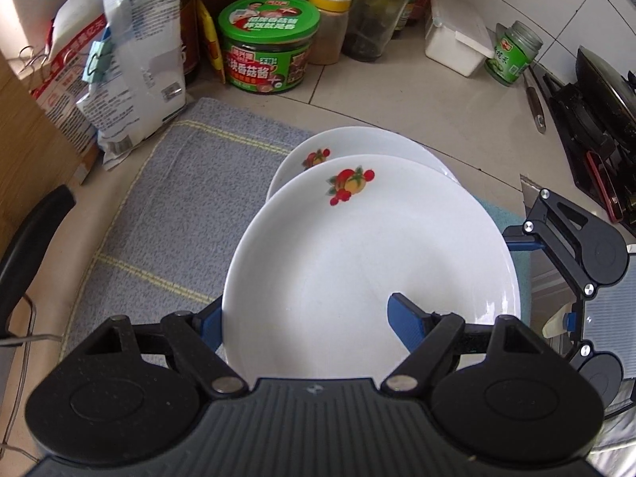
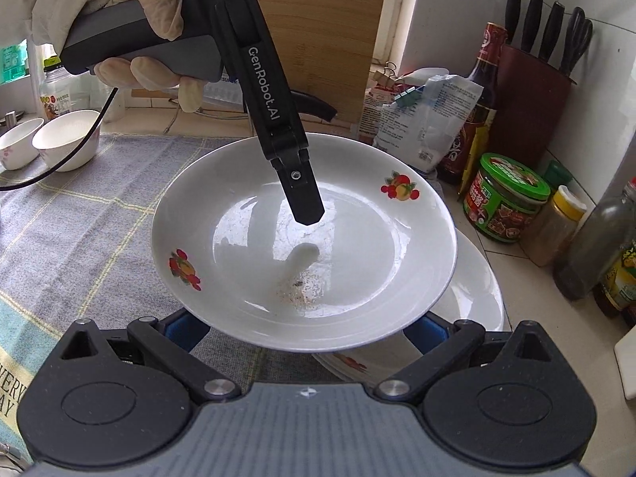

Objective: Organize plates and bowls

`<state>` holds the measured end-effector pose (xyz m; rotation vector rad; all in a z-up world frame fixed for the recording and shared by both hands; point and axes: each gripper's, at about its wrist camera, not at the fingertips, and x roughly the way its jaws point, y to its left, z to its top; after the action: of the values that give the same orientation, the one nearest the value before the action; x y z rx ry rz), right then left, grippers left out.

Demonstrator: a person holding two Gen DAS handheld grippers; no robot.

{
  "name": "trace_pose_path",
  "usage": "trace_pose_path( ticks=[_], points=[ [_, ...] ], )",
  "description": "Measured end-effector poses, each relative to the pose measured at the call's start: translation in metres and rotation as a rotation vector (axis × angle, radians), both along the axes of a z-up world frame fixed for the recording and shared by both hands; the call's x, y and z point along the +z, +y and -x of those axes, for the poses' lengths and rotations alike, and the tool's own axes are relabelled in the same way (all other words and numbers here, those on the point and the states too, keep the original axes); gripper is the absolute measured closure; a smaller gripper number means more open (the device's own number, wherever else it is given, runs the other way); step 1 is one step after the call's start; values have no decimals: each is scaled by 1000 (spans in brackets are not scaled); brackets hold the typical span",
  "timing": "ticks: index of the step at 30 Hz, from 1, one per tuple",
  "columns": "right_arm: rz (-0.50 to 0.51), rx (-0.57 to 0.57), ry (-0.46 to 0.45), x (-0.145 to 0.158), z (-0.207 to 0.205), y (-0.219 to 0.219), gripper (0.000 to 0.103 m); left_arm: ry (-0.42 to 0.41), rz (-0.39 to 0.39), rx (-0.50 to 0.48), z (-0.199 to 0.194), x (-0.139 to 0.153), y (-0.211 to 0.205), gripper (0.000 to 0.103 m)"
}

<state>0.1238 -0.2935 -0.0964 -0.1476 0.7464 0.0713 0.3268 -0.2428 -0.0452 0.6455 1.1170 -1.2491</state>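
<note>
A white plate with fruit prints (image 1: pixel 369 254) (image 2: pixel 302 238) hangs tilted above a stack of matching plates (image 1: pixel 357 143) (image 2: pixel 473 290). My left gripper (image 1: pixel 306 314) is shut on its rim, with one blue finger (image 1: pixel 409 318) on the inside and the other beneath. In the right wrist view that upper finger (image 2: pixel 304 198) reaches down into the plate from a gloved hand (image 2: pixel 131 12). My right gripper (image 2: pixel 306 322) is open, its blue fingers (image 2: pixel 187 326) wide apart and their tips hidden under the plate's near rim. Two white bowls (image 2: pixel 65 143) stand at the far left on the grey towel (image 2: pixel 79 218).
Jars and bottles line the wall: a green-lidded jar (image 1: pixel 268 47), a yellow-capped jar (image 1: pixel 330 24), a glass bottle (image 1: pixel 375 12) and clipped bags (image 1: pixel 131 67). A stove with a pan (image 1: pixel 596 111) lies to the right. A knife block (image 2: pixel 532 103) and a wooden board (image 2: pixel 330 39) stand behind.
</note>
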Motion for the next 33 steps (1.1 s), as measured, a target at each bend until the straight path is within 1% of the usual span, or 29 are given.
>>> trace_pose_path(
  ticks=[13,33],
  points=[
    [-5,-94,18,-5,13,-27,0,13,0,-92,12,-8,-41,22],
    [-48,-171,64,-8,16,-39,0,38,-32,-133,20,-28,-65,22]
  ],
)
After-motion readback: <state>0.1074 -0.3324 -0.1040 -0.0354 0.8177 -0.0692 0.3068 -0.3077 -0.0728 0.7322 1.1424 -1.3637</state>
